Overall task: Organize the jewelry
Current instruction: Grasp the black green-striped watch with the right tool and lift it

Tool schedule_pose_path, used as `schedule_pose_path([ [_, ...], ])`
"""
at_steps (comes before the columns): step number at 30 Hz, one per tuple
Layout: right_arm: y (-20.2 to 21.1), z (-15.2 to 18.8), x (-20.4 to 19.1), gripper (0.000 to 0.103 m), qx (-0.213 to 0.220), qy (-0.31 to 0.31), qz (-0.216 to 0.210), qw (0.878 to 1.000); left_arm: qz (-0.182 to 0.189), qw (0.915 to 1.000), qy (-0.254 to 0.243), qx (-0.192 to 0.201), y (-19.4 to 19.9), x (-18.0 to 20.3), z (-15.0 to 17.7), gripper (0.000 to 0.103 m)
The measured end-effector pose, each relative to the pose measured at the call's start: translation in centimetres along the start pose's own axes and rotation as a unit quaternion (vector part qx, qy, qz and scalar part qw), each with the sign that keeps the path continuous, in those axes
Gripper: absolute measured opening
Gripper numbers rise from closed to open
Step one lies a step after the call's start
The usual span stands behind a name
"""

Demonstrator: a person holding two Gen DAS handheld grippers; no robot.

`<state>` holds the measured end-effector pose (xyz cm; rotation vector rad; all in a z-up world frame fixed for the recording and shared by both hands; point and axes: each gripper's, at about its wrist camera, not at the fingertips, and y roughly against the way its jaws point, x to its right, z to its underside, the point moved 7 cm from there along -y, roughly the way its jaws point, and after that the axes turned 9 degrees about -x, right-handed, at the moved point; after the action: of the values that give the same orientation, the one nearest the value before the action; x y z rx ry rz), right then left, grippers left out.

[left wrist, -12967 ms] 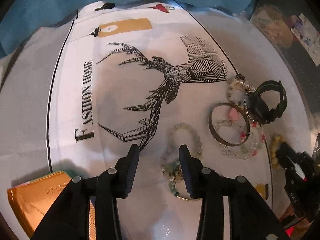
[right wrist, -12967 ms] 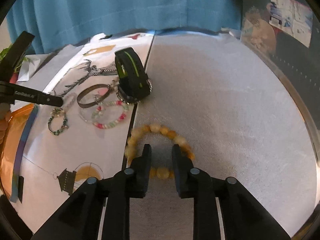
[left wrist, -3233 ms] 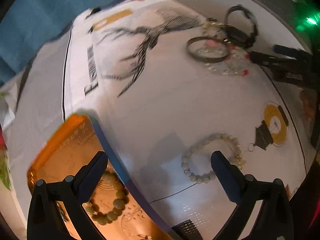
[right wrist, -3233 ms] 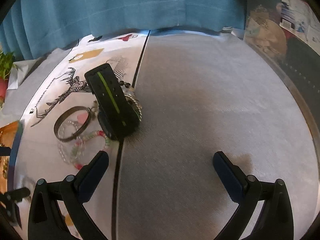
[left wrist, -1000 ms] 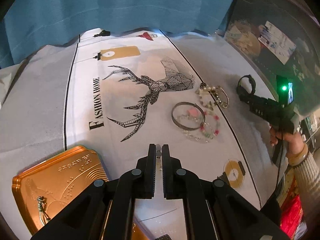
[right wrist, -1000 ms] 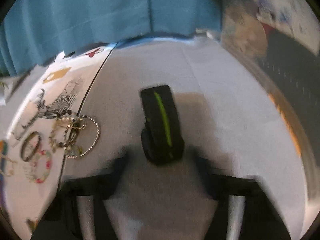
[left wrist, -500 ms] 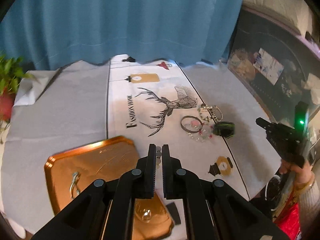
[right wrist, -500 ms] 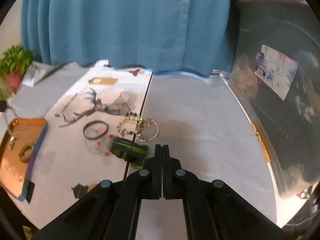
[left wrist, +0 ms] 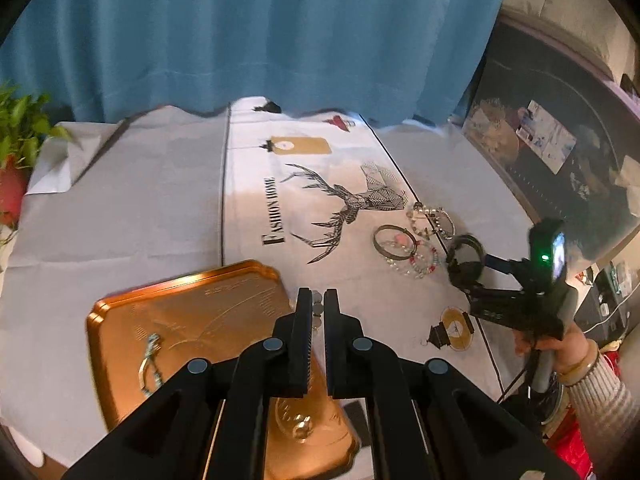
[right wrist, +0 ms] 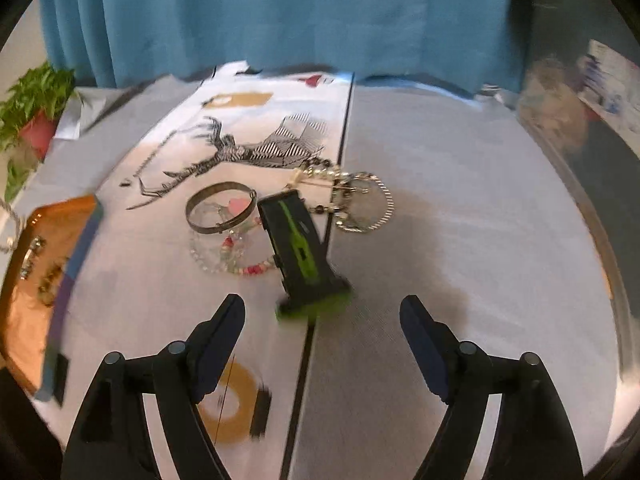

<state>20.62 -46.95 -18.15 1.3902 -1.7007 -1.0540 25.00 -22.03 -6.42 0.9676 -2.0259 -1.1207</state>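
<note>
My left gripper (left wrist: 317, 294) is shut on a pale bead bracelet (left wrist: 318, 314); only a few of its beads show between the fingertips, above the right edge of the gold tray (left wrist: 180, 320). My right gripper (right wrist: 320, 304) has its jaws opening wide. A black wristband with a green stripe (right wrist: 296, 248) stands tilted just ahead of them, with no pad on it and its lower end blurred. In the left wrist view the wristband (left wrist: 464, 260) sits at the tips of the right gripper (left wrist: 490, 282). A metal bangle (right wrist: 221, 208), a clear and pink bead bracelet (right wrist: 232, 260) and chain bracelets (right wrist: 352, 204) lie behind it.
The tray holds a greenish bead piece (left wrist: 150, 360) and a bead bracelet (left wrist: 300, 428) partly hidden under my left gripper. A deer-printed cloth (left wrist: 320, 200) covers the table. A potted plant (left wrist: 16, 140) stands at the far left, a blue curtain behind. A person's hand (left wrist: 560, 344) holds the right gripper.
The right gripper's jaws went from shut to wide open, and the wristband now stands tilted just ahead of them. The left gripper stays shut and has risen, showing more of the tray.
</note>
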Motion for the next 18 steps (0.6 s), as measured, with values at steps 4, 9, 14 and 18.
schedule_pose_path([
  [4, -1.6, -1.0, -0.3, 0.024, 0.015, 0.014, 0.007, 1.0, 0.0, 0.9999, -0.013, -0.007, -1.8, 1.2, -0.8, 0.004],
  [9, 1.3, -0.6, -0.4, 0.024, 0.046, 0.003, -0.004, 0.999, 0.009, 0.9999, -0.014, -0.001, -1.3, 1.8, -0.3, 0.004],
  [14, 6.6, 0.2, -2.1, 0.024, 0.072, -0.001, -0.007, 0.997, 0.002, 0.9998, -0.012, 0.015, 1.6, 1.2, 1.5, 0.004],
  [18, 9.9, 1.1, -4.8, 0.024, 0.071, 0.001, -0.012, 0.997, -0.008, 0.9996, 0.003, 0.027, 4.2, -0.3, 3.5, 0.004],
])
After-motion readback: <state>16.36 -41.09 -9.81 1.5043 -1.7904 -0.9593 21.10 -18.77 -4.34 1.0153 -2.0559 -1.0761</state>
